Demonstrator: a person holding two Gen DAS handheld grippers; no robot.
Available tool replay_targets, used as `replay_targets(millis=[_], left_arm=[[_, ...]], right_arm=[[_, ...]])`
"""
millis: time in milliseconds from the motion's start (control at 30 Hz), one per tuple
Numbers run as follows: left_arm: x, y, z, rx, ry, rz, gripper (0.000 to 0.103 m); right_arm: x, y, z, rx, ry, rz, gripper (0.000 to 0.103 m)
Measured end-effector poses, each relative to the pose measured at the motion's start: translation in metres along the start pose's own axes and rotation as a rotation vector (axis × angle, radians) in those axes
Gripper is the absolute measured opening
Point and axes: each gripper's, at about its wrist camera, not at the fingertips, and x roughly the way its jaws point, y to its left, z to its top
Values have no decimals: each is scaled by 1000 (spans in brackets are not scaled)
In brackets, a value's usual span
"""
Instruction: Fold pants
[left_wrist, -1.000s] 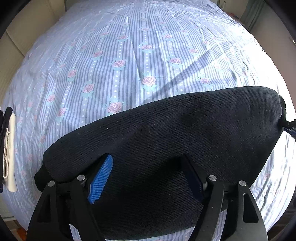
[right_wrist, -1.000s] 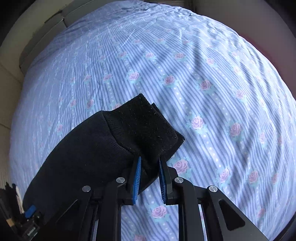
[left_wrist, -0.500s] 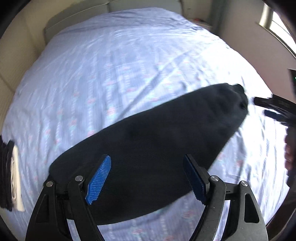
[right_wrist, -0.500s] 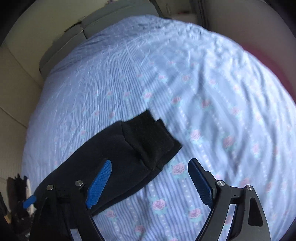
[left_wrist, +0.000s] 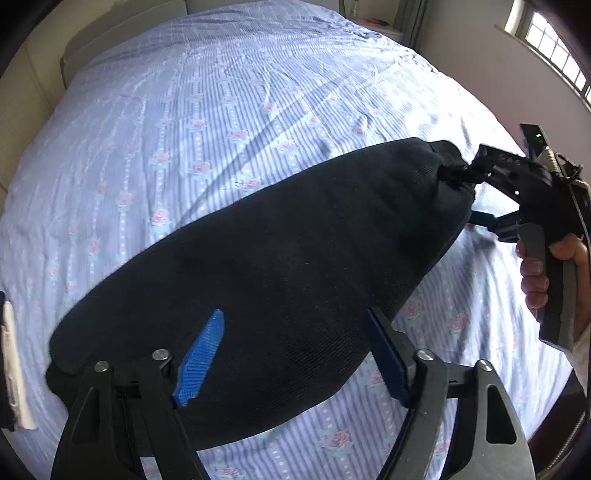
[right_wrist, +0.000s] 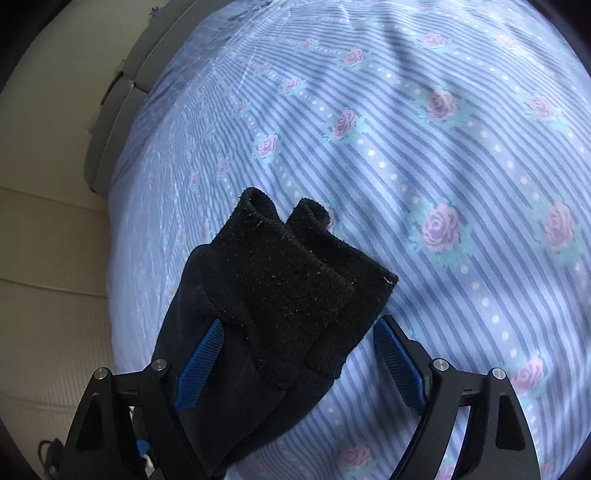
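One pair of black pants (left_wrist: 280, 266) lies lengthwise on the bed (left_wrist: 229, 96). Both your claws, left claw (left_wrist: 291, 354) and right claw (right_wrist: 299, 362), are spread, gripping nothing. Risk: two stacked cuffs (right_wrist: 291, 273) (slightly offset) could slip apart if you pinch only the top layer.

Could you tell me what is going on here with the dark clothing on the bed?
A person is folding black knit pants on a striped, rose-patterned bedsheet, with a two-finger tool in each hand. Both tools are open: the left tool hovers over the wide end, and the right tool straddles the ribbed cuffs, gripping nothing.
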Motion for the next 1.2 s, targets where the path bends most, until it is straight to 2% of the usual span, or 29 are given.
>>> replay_targets(millis=[33,67,100,200,233,467,633,700,733,767,800,833,900,1033,1200], left_arm=[[2,2,0,-15,13,-27,64],[5,3,0,-31,24,-52,61],[8,3,0,-46,34,-76,57],[19,-2,0,-66,73,-130,46],[23,-5,0,-54,78,-126,45],[53,-11,3,-32,111,-82,42],[52,-14,7,-9,137,-71,42],[33,-6,12,-57,135,-92,42],[14,4,12,-97,93,-100,44],[-2,14,10,-131,63,-93,47],[-19,25,7,-167,35,-80,57],[-37,41,1,-206,7,-62,60],[-65,67,-12,-260,-29,-38,60],[-111,128,-56,-373,-48,37,60],[-147,173,-107,-484,-76,69,60]], right_arm=[[4,0,3,-2,5,9,66],[5,1,6,2,15,32,48],[5,-2,6,19,28,55,40],[0,3,7,35,8,43,36],[-4,7,7,28,-5,37,34],[-51,54,-15,-117,-115,-22,32],[-71,105,-35,-278,-155,-94,32],[-79,128,-40,-340,-176,-118,32],[-83,136,-42,-357,-179,-123,32],[-87,146,-45,-375,-184,-125,32],[-92,150,-49,-389,-186,-128,32],[-96,160,-54,-415,-189,-141,32],[-101,181,-68,-483,-197,-175,32],[-101,225,-102,-625,-207,-231,32],[-83,293,-160,-820,-181,-225,32]])
